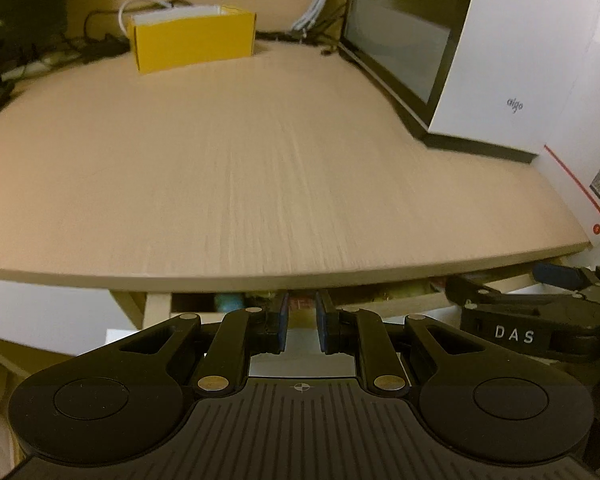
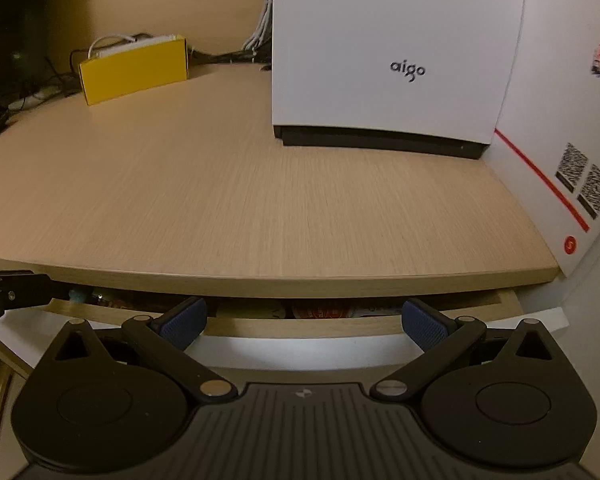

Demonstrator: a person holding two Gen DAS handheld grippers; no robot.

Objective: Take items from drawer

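Note:
A drawer (image 2: 340,323) under the wooden desk (image 2: 240,200) stands pulled out a little, its white front (image 2: 300,354) facing me. Inside it show a red-labelled item (image 2: 324,313) and a teal item (image 1: 228,302); the desk's edge hides the rest. My left gripper (image 1: 302,320) is at the drawer's top edge with its blue pads (image 1: 283,322) a narrow gap apart. Nothing is held between them. My right gripper (image 2: 304,320) is wide open in front of the drawer's middle and holds nothing. Its black body (image 1: 528,322) lies to the right in the left wrist view.
On the desk, a yellow box (image 2: 134,68) stands at the back left among cables (image 1: 316,4). A white "aigo" box (image 2: 388,48) stands at the right, with a white carton (image 2: 560,128) bearing a red stripe beside it. A dark screen (image 2: 4,20) fills the far left.

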